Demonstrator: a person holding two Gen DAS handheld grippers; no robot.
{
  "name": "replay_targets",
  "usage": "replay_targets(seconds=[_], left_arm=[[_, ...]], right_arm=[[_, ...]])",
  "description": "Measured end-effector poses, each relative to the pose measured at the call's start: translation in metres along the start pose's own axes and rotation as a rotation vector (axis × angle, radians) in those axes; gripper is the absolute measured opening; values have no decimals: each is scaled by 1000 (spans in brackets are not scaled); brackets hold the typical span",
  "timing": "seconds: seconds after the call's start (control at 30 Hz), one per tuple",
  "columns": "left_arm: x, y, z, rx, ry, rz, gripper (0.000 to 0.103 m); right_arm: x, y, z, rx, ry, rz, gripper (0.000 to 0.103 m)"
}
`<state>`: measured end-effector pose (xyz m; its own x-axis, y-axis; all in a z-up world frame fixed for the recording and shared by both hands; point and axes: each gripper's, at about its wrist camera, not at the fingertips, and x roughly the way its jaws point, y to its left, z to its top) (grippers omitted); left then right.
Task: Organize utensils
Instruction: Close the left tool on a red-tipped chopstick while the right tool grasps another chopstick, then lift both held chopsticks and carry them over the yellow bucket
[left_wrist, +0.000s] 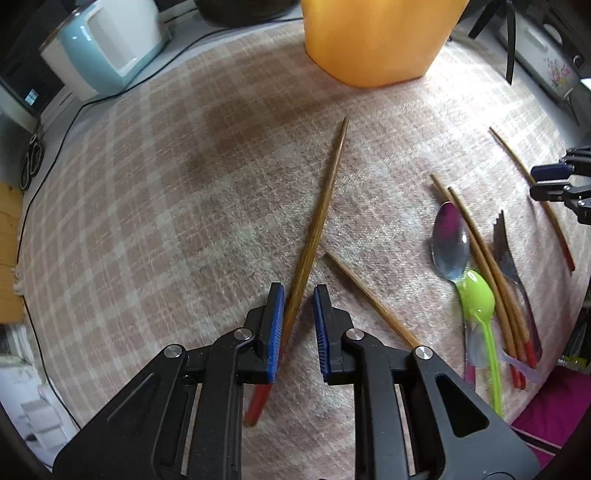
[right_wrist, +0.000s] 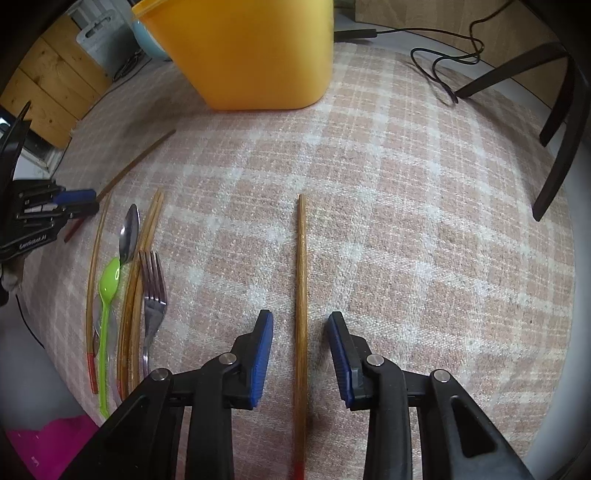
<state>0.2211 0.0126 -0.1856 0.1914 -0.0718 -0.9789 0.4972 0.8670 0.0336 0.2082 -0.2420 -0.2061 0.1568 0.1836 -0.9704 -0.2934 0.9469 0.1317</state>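
A: In the left wrist view, the left gripper sits at the bottom centre of the frame, its jaws narrowed around a chopstick. The left blue pad looks to touch the stick; the other pad stands just apart, so it has no firm hold yet.

B: Which way does that stick run?

A: Its long axis climbs from the red butt low in the frame, up between the jaws, to a thin tip pointing at the orange container at the top. It is brown wood (slightly blurred), lying on the checked cloth. The pile of utensils is at the right: metal spoon, green spoon, fork, more chopsticks.

B: And the right wrist view?

A: The right gripper is at the bottom centre, jaws partly open with clear gaps on both sides of a second chopstick, gripping nothing. That stick runs straight up the frame along the gripper's own line, red end at the bottom edge. The container is at the upper left centre.

B: So each hand is nearest its own stick.

A: Yes; closing squarely across each shaft is what matters next.
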Motion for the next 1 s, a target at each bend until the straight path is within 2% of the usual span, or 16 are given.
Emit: replay_targets(seconds=[0.13, 0.2, 0.23, 0.3, 0.37, 0.4, 0.53, 0.87, 0.93, 1.0], left_arm=[[1, -2, 6, -11, -16, -11, 13], [0, -3, 6, -22, -26, -23, 8], [1, 0, 10, -24, -30, -22, 8], [5, 4, 13, -40, -42, -26, 7], [3, 10, 10, -80, -58, -44, 7], [-2, 14, 0, -104, -60, -51, 4], [-13, 29, -7, -179, -110, -88, 4], [-56, 30, -31, -279, -249, -154, 4], [-68, 31, -33, -301, -286, -173, 4], [-75, 24, -22, -315, -313, -184, 4]], right_arm=[[4, 10, 4, -35, 6, -40, 28], [5, 12, 4, -26, 1, -46, 20], [5, 11, 3, -18, -2, -40, 19], [5, 9, 1, -5, -5, -26, 8], [4, 1, 0, 10, -6, -6, 4], [3, 0, -1, 18, -7, 8, 4], [-2, -6, -5, 33, -34, 32, 4], [-38, -13, -22, 83, -166, 115, 4], [-44, -17, -26, 95, -193, 130, 4], [-52, -20, -36, 114, -223, 147, 4]])
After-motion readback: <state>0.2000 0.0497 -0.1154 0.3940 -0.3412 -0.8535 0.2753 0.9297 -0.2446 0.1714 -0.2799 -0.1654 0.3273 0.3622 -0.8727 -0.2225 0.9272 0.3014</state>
